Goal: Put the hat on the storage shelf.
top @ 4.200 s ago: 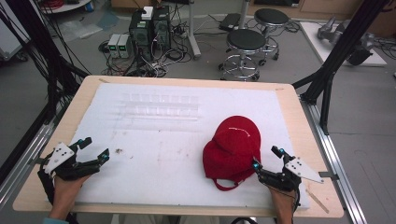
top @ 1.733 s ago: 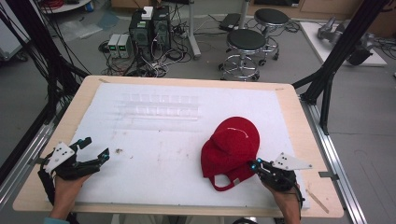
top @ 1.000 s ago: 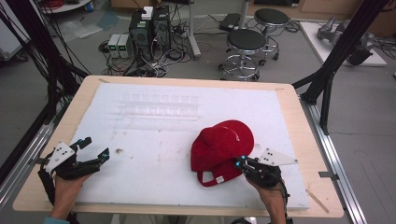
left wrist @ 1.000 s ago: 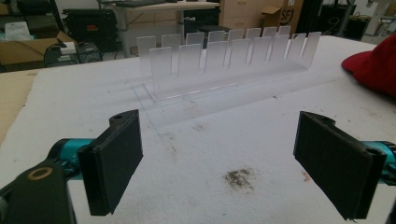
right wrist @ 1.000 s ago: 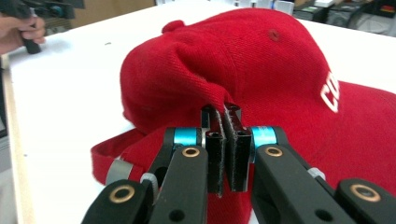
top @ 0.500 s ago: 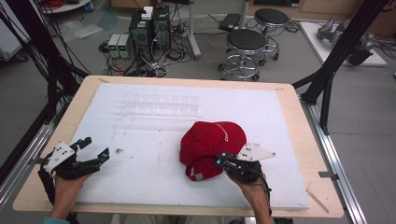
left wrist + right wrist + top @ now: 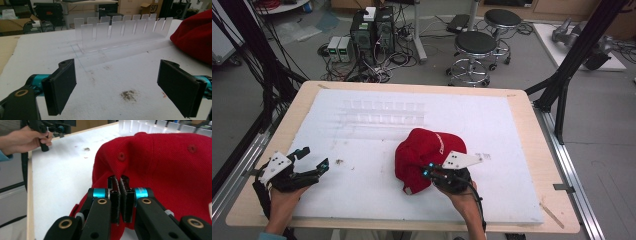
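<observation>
White foam tabletop [image 7: 512, 125], lab clutter behind.
Right gripper [image 7: 428, 173] pinching red cap [image 7: 424, 150] has dragged it leftward toward the spread, idle left gripper [image 7: 312, 162].

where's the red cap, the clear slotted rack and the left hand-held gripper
red cap [image 7: 422, 150], high view, on the crown
clear slotted rack [image 7: 125, 27], left gripper view, on an upright divider in the front row
left hand-held gripper [image 7: 314, 160], high view, midway between its open fingertips

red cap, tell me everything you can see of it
The red cap is a soft cloth baseball cap with small eyelets, white lettering on one side and a strap at its back. It lies near the middle of the white foam board, rumpled. The right gripper is shut on a fold of its rear edge.
</observation>
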The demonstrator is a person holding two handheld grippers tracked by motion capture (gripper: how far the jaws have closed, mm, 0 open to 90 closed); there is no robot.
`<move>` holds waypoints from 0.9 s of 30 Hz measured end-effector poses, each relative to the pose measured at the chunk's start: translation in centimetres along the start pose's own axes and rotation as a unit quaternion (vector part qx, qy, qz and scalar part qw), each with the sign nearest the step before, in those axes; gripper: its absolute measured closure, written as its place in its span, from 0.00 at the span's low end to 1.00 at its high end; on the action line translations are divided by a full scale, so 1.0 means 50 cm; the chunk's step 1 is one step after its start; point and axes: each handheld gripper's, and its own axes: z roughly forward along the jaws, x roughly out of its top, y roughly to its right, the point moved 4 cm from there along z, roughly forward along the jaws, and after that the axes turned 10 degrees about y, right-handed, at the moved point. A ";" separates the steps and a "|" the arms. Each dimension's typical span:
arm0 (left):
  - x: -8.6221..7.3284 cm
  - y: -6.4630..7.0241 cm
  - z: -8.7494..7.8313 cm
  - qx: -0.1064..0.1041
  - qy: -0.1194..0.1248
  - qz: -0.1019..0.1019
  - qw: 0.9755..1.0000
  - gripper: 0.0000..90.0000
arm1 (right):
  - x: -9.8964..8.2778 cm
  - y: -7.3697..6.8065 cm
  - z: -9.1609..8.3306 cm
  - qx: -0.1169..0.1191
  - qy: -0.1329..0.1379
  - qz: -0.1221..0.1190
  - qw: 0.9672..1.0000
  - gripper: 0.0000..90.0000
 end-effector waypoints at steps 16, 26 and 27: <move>0.000 0.000 0.001 0.002 -0.002 0.000 1.000 0.18 | 0.017 -0.051 0.105 0.028 -0.011 -0.003 1.000 0.98; 0.000 0.000 0.001 0.002 -0.002 0.000 1.000 0.18 | 0.010 -0.061 0.136 0.032 -0.015 0.006 0.999 0.98; 0.000 0.000 0.001 0.002 -0.003 0.000 1.000 0.18 | 0.009 -0.061 0.138 0.033 -0.014 0.004 0.999 0.98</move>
